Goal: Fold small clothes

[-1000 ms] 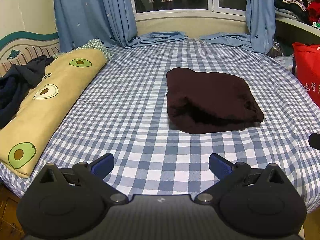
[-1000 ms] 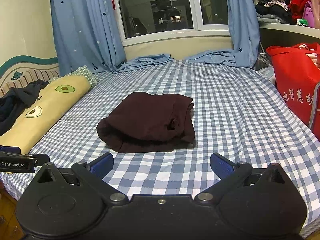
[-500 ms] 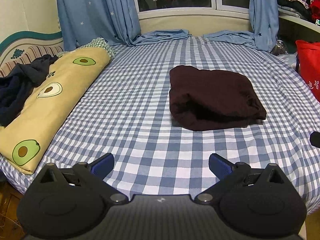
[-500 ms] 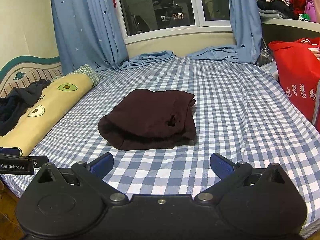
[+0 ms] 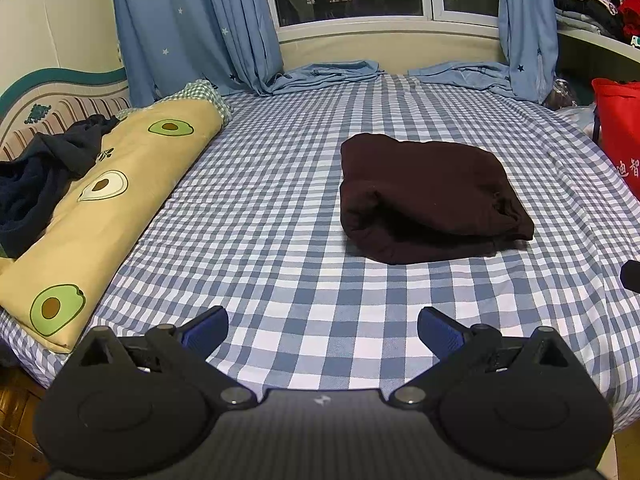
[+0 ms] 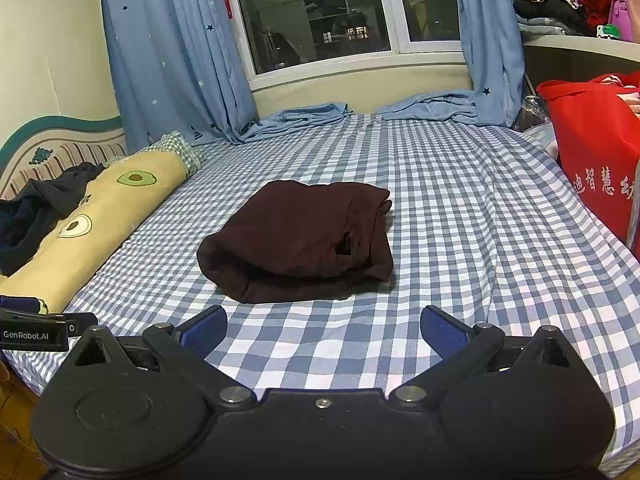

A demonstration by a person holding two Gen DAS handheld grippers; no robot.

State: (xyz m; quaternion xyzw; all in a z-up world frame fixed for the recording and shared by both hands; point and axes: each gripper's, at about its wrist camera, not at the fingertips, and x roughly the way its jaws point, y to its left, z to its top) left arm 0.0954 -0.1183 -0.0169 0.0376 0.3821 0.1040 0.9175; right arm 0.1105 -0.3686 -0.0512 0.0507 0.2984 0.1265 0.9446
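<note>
While your left gripper (image 5: 322, 322) hovers at the bed (image 5: 280, 216) edge, fingers wide and empty, the dark garment (image 5: 432, 196) lies folded ahead to the right. From the right gripper (image 6: 323, 324), fingers also wide, it sits centred; its near fold bulges, so press that flat before adding 1 more fold

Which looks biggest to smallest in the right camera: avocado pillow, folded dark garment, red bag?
1. Avocado pillow and folded dark garment: too alike to rank.
2. Red bag, though cut off by the frame.
</note>
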